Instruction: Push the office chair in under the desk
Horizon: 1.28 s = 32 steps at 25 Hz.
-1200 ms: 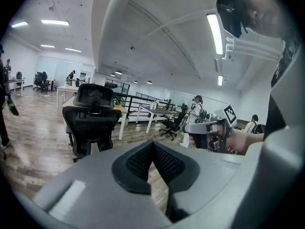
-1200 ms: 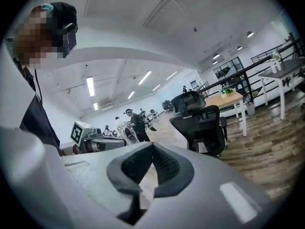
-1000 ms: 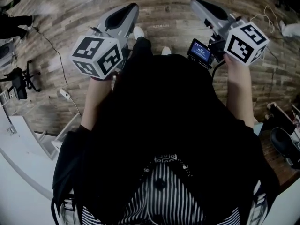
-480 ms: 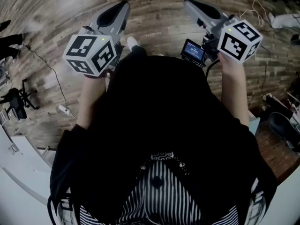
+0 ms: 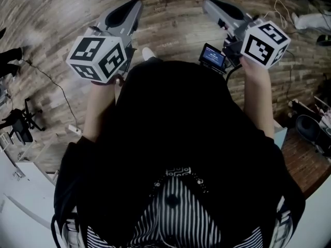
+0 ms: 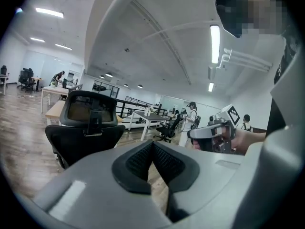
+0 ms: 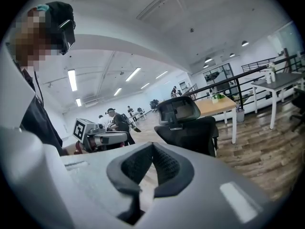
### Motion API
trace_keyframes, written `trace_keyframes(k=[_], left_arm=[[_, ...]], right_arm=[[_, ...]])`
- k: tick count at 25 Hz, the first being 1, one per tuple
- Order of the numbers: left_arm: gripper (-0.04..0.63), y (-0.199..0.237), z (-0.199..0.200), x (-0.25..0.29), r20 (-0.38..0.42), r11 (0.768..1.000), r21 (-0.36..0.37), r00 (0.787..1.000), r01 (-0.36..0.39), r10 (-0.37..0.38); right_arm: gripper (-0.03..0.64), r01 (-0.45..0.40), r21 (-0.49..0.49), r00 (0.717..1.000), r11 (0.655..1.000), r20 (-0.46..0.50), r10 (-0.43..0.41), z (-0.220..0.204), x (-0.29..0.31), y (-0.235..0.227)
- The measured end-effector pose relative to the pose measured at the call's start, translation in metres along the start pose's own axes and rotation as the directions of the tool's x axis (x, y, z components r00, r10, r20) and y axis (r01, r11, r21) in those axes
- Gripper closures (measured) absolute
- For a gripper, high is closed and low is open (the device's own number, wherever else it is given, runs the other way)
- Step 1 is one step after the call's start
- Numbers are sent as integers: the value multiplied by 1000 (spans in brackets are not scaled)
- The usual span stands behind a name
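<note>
Closest in, the person's dark top (image 5: 176,118) fills the middle of the head view. Past it the left tongs (image 5: 129,9) reach toward eleven o'clock and the right tongs (image 5: 212,5) toward one o'clock. Both have smooth grey shells and ribbed black pads, and both are closed together on nothing. Beneath them lies a floor (image 5: 176,19) of worn wooden planks. Further ahead, at twelve o'clock, stands the office chair (image 6: 88,128), black, with a curved see-through mesh headrest and a broad back turned toward the tongs, well apart from them. Just behind it is a desk (image 6: 53,109) with a pale wooden top on thin white legs. I judge the push not yet begun: the tongs must first meet the backrest, then roll the chair in under.
</note>
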<state>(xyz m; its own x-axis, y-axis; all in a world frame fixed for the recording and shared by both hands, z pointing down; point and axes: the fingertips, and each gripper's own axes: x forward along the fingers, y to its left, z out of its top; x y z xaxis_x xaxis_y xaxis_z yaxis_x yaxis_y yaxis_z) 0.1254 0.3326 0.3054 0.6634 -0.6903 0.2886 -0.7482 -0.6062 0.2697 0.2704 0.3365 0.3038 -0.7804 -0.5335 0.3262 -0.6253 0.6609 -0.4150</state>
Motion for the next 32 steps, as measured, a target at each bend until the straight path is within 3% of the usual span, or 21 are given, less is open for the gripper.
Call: trace_keyframes(k=[9,15,27,32], left_arm=[[598,104,6,-27,4,1000,-11,1000,29,-29],[598,199,1,-60,9,1000,-31,1000,2,-2],[597,193,14,-110,76,994,-73,993,-82,88],[597,239,16,-105,71,989,-80,989,-125,130]], right_arm=[[617,19,-19,999,1000,-27,-19,23,107,32],[617,-1,-50,999,999,-49,-1,35,200,58],[617,-83,-92,996,992,-47,79,58,208,92],[617,-122,-75,992,990,-47,119,74,264,75]])
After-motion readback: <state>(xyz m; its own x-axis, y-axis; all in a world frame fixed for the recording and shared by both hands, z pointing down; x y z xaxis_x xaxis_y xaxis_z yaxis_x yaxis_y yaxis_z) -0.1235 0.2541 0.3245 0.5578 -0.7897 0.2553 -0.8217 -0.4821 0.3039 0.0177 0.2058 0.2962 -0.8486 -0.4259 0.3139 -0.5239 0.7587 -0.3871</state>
